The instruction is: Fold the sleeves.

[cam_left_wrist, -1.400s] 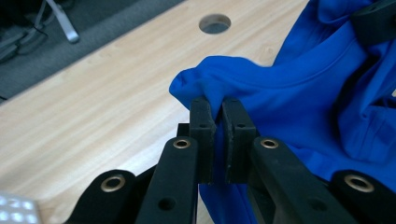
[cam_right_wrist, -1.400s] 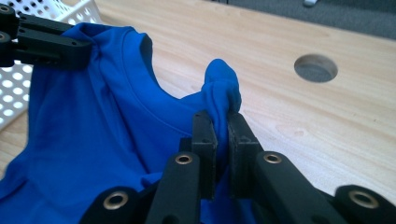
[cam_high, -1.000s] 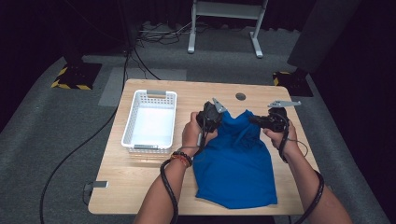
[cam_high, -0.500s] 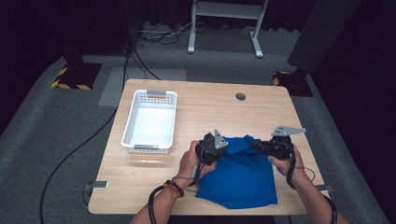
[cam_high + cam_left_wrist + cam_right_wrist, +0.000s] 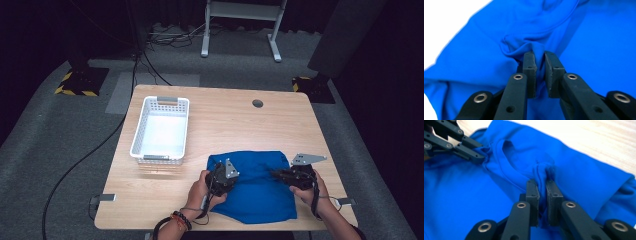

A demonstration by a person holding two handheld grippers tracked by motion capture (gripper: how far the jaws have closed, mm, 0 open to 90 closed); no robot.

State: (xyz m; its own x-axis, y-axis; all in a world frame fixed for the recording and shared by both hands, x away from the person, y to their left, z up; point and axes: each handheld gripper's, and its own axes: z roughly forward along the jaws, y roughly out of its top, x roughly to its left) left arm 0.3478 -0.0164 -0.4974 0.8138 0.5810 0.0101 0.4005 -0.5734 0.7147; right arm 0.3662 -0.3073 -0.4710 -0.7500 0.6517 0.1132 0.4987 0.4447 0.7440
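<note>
1. We held the left gripper low over the near half of the table, its jaws pinched on a bunched fold of the blue shirt; in the left gripper view the cloth stood squeezed between the two pads
2. The left jaws had just been easing apart a little, yet the fold sat gripped between them
3. We held the right gripper at the shirt's right side, jaws pressed together on a second pinch of the same cloth; the right gripper view showed that pinch rising between its pads, near the neckline
4. In the right gripper view the left gripper came in from the upper left, biting the fabric on the other side of the neck opening
5. The shirt lay spread on the near right part of the table, its near hem close to the table's front edge and its right side short of the right edge
6. The white basket stood on the left part of the table, well apart from the shirt, with bare wood between them
7. The far half of the table lay open up to its back edge, where a small round hole sat
8. Our forearms came in over the front edge
</note>
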